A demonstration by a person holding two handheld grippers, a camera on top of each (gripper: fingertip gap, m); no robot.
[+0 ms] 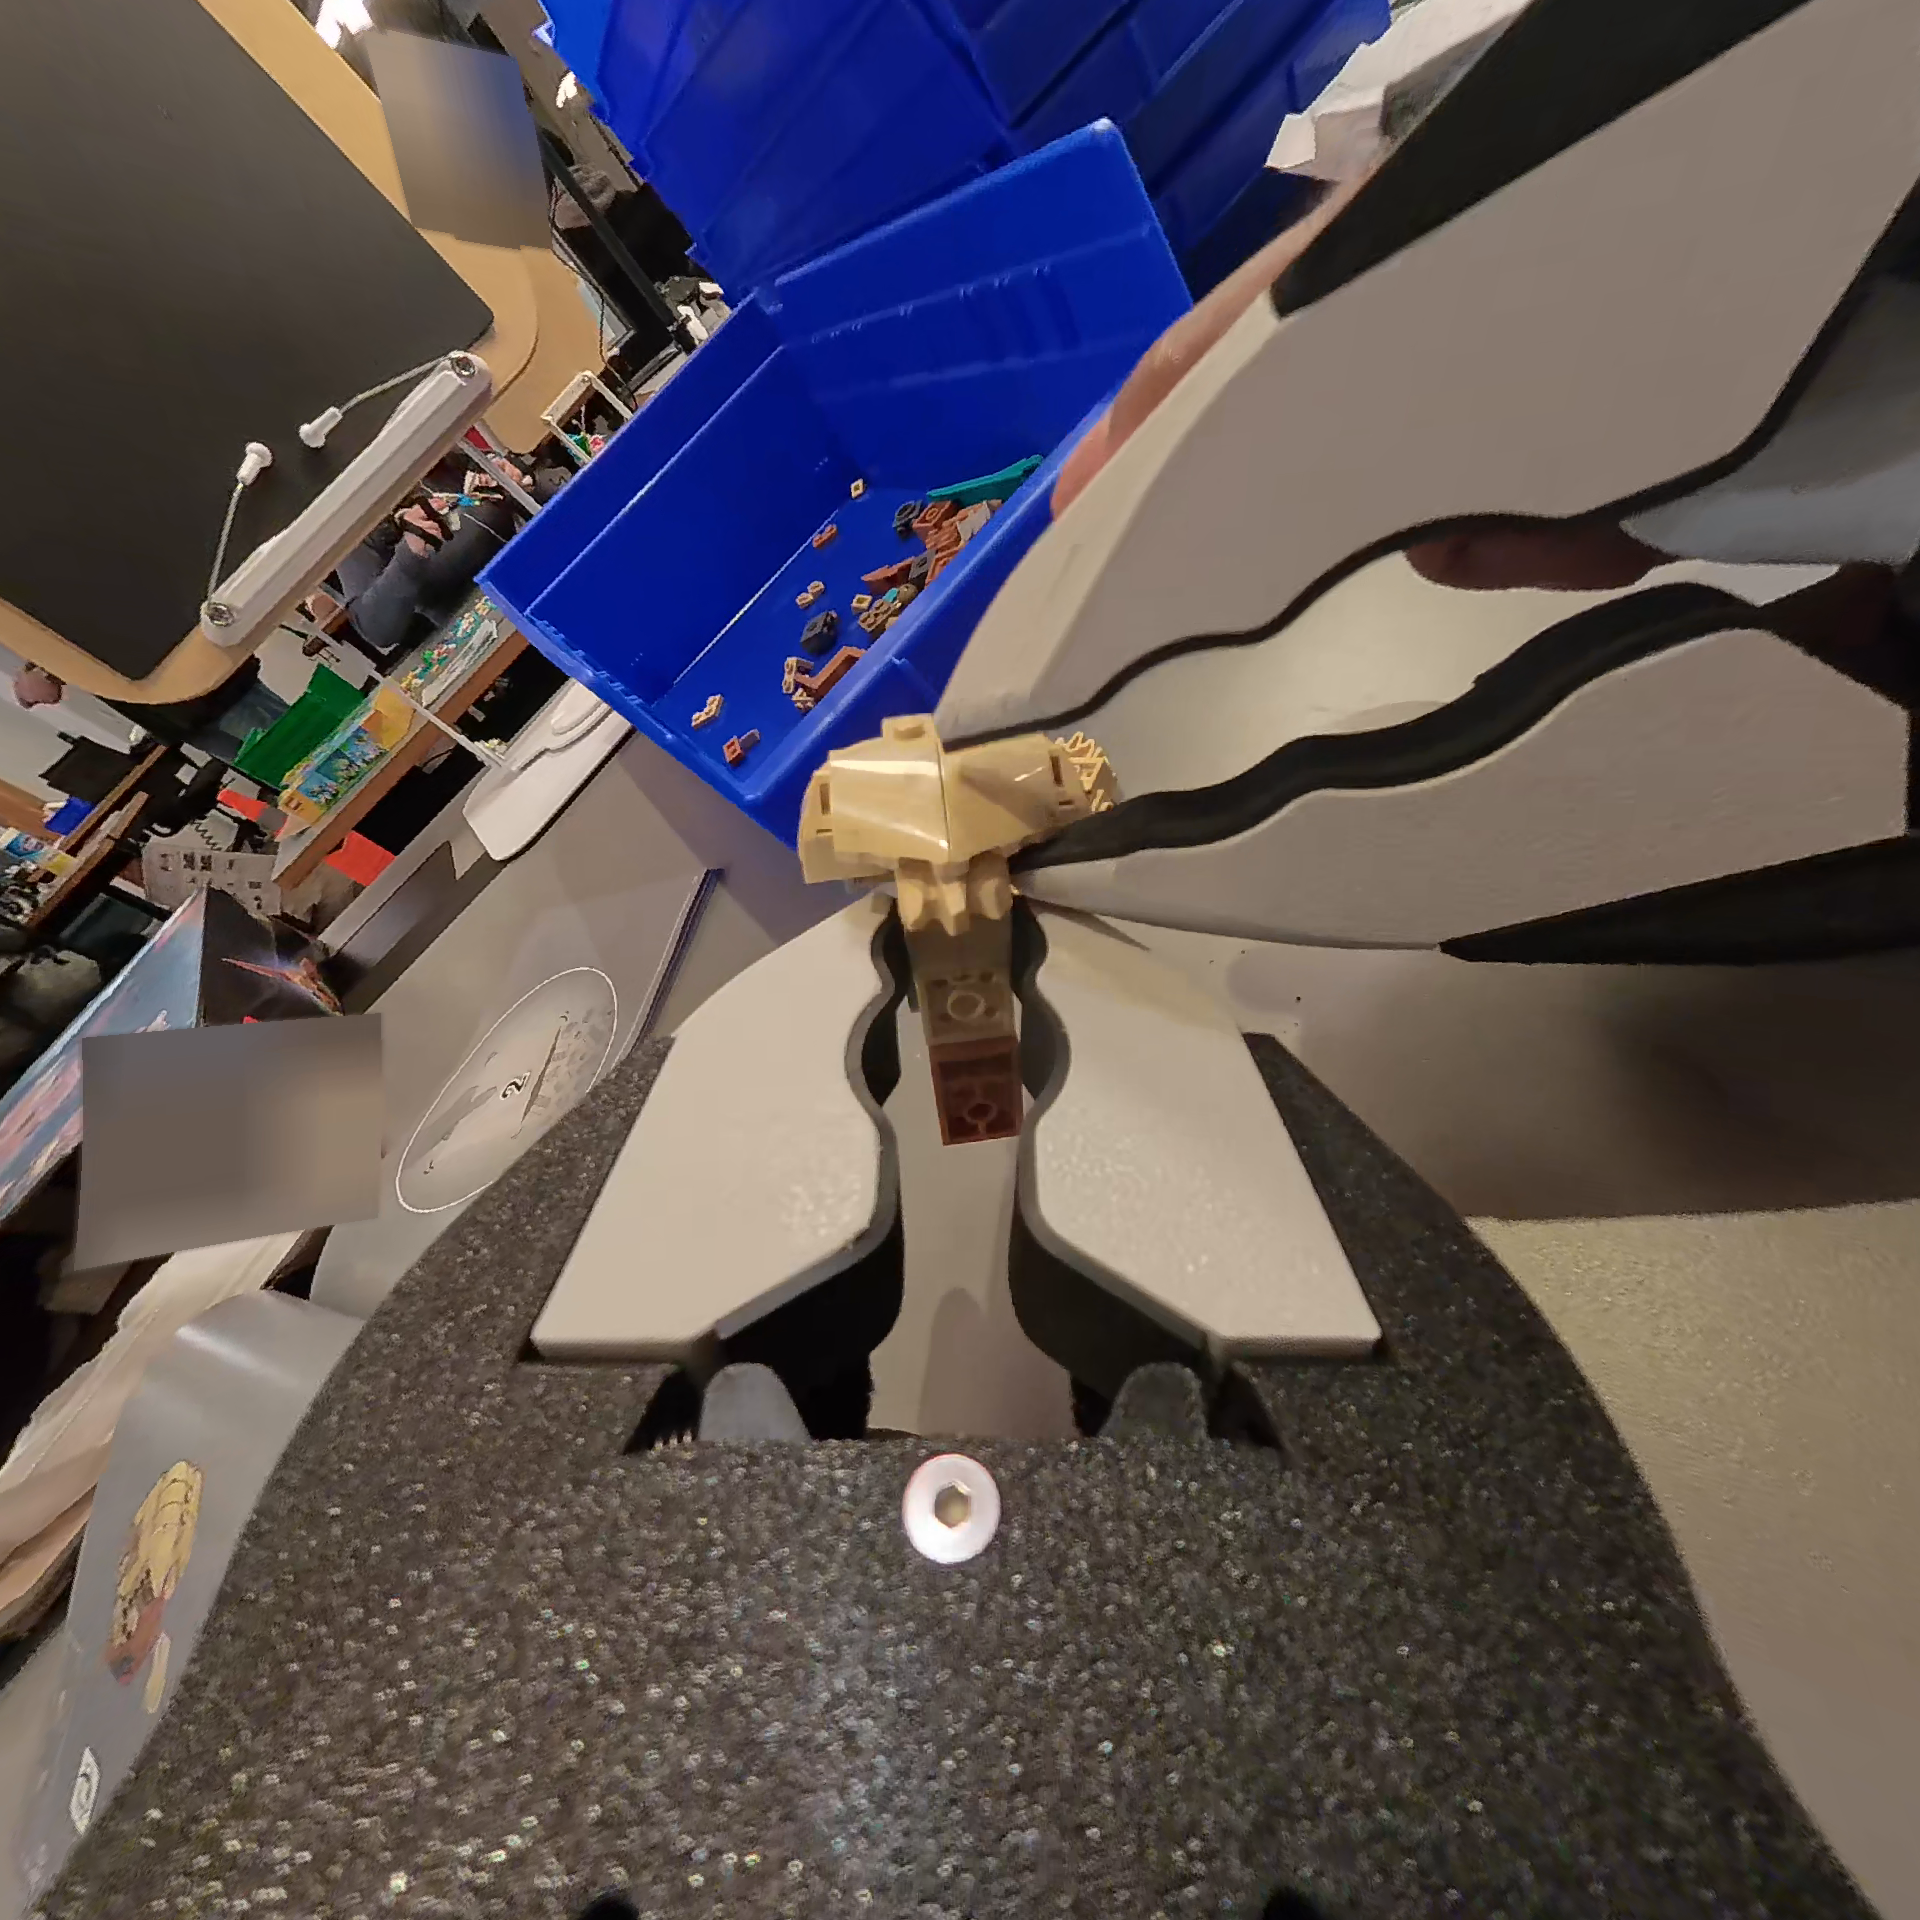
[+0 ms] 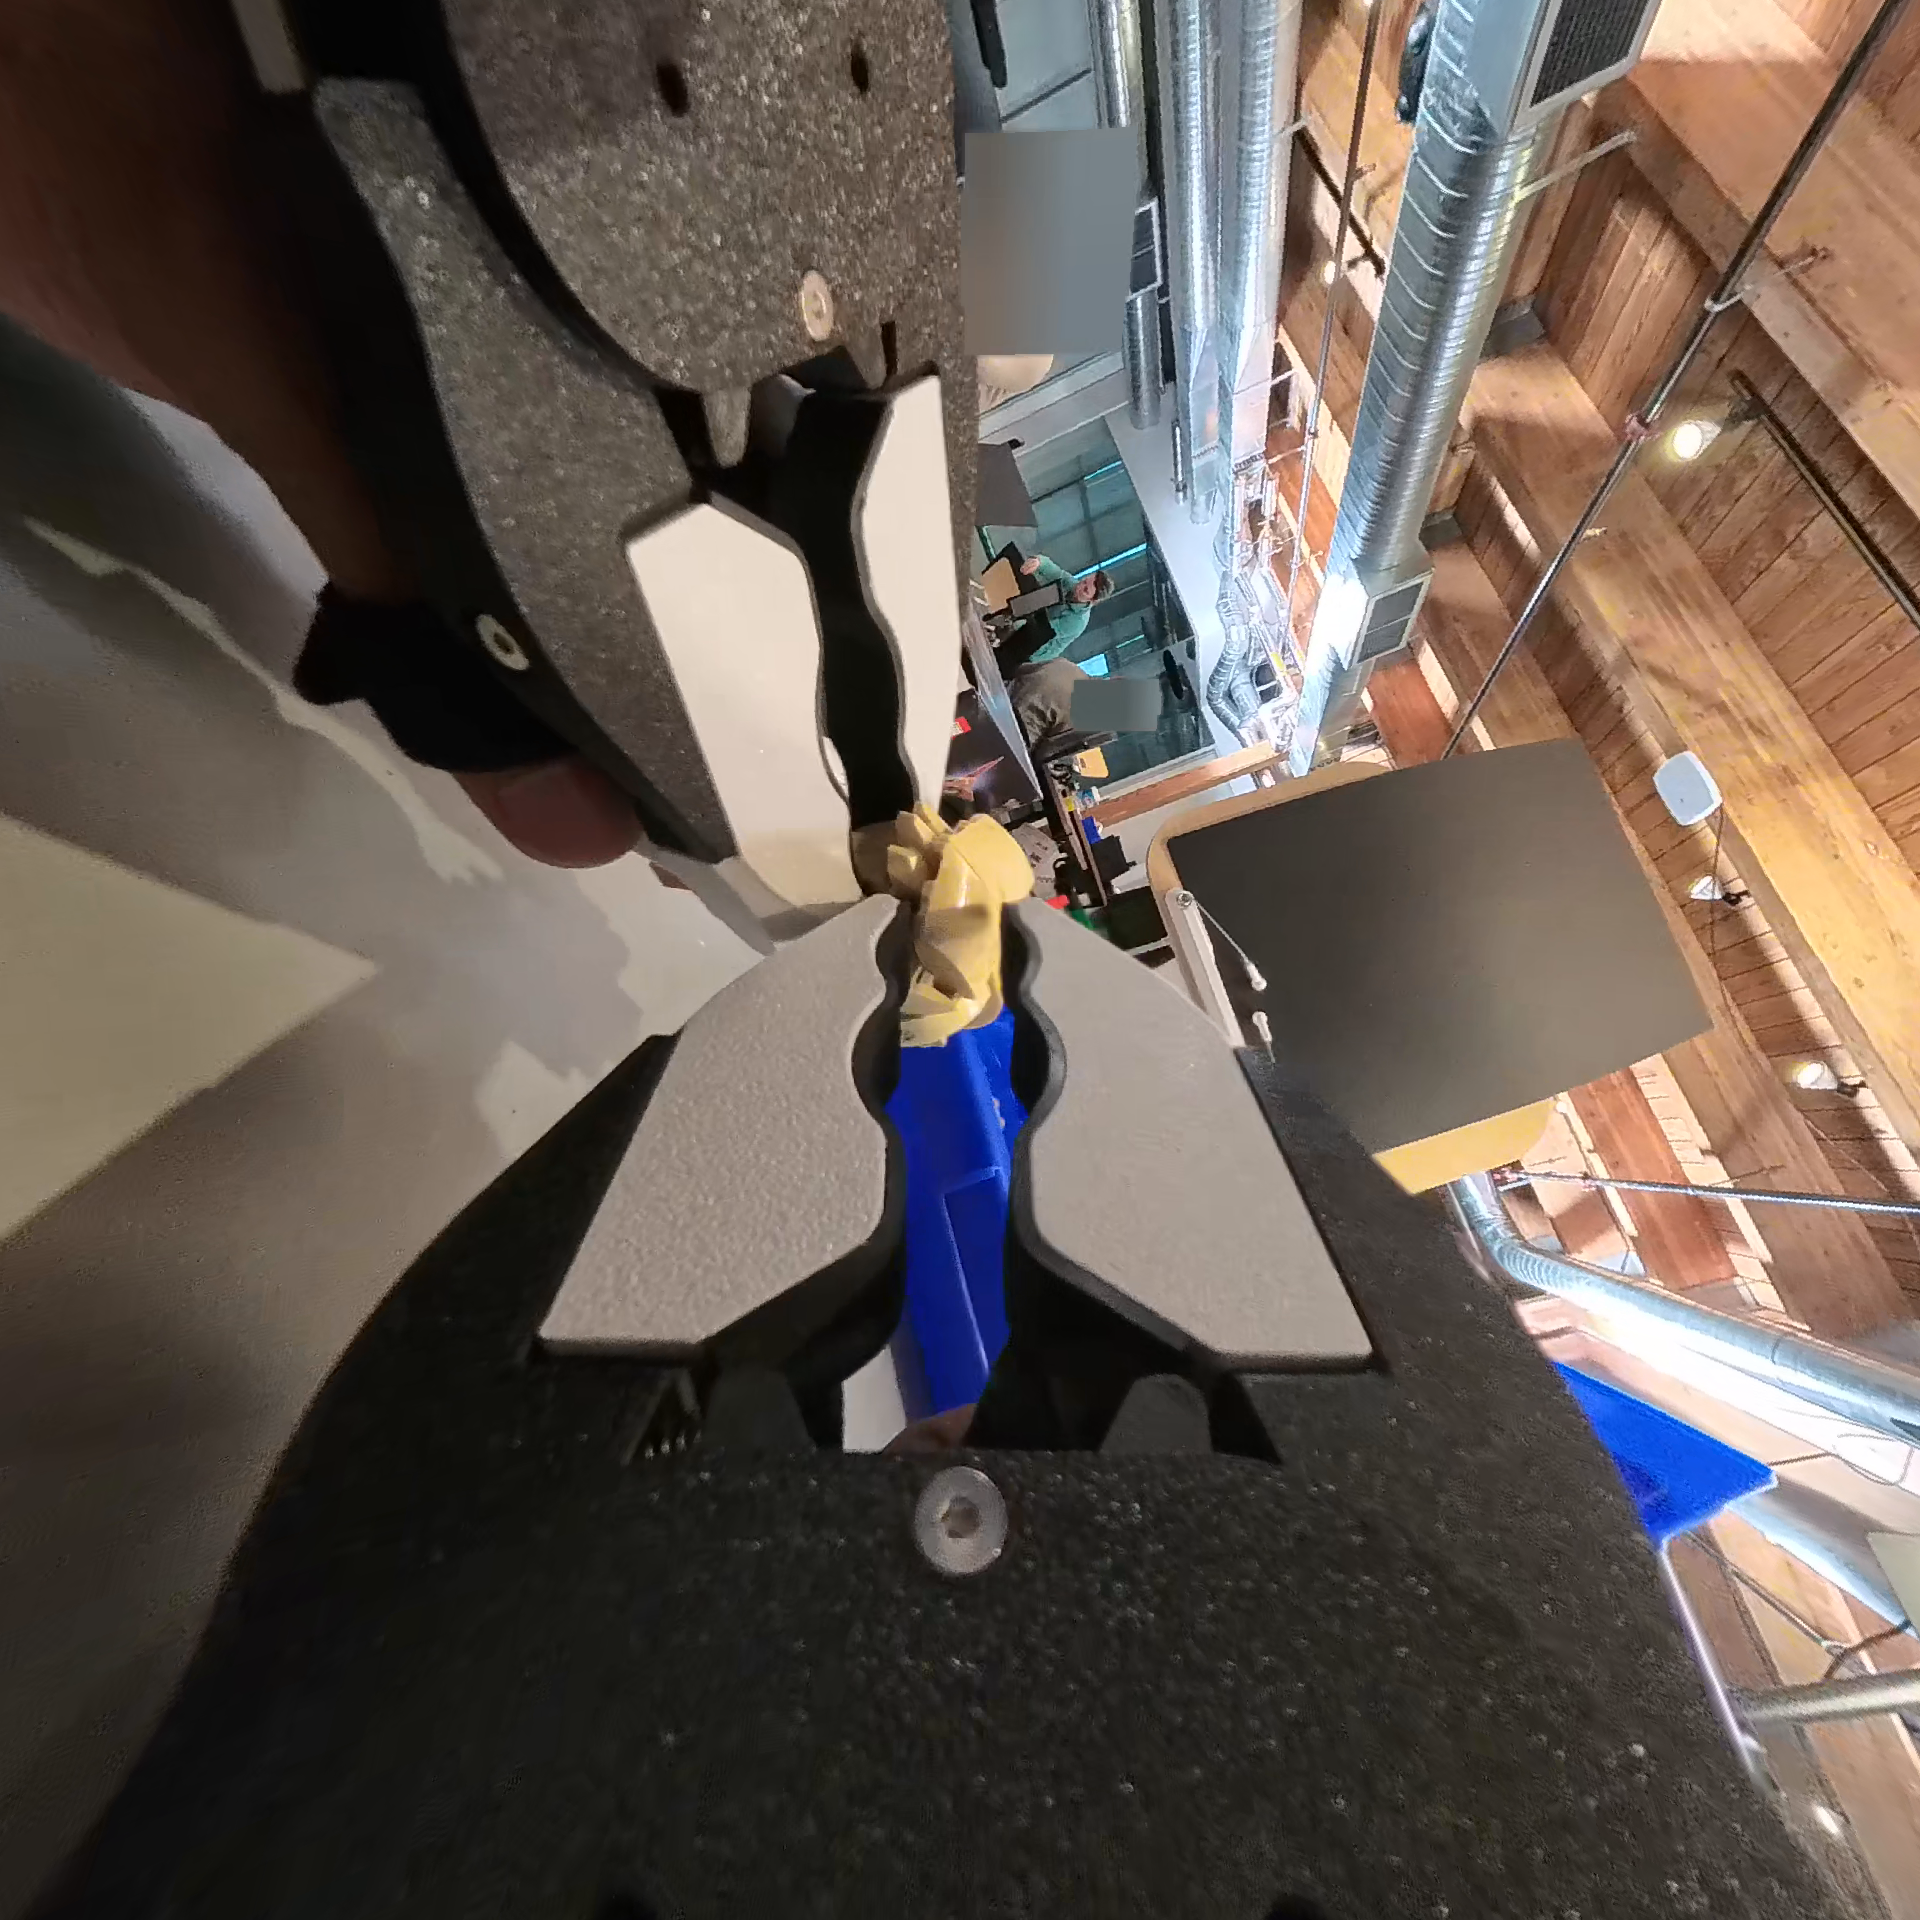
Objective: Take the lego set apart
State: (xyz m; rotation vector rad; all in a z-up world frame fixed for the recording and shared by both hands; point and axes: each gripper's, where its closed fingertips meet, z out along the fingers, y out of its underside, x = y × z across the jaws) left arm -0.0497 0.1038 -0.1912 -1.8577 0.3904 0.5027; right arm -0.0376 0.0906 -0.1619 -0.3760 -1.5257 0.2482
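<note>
Both grippers meet tip to tip above the grey table (image 1: 582, 914), at a right angle. Left gripper (image 1: 961, 935) clamps the tan brick model (image 1: 925, 810) by its brown-ended stem; right gripper (image 2: 951, 935) grips the model's rounded head. Blue bin (image 1: 727, 540) behind holds loose bricks.

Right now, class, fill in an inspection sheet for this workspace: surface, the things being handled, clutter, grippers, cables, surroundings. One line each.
Surface: grey table, partly covered by printed sheets.
Things handled: tan brick assembly with a tan and brown brick stem, held off the table.
Clutter: blue bin holding loose small bricks; printed booklet; boxes at the left.
Grippers: left gripper shut on the stem; right gripper shut on the tan assembly's other end.
Cables: thin tethered pins on a black board.
Surroundings: stacked blue bins, shelves, metal ducts, wooden walls, people in the distance.
</note>
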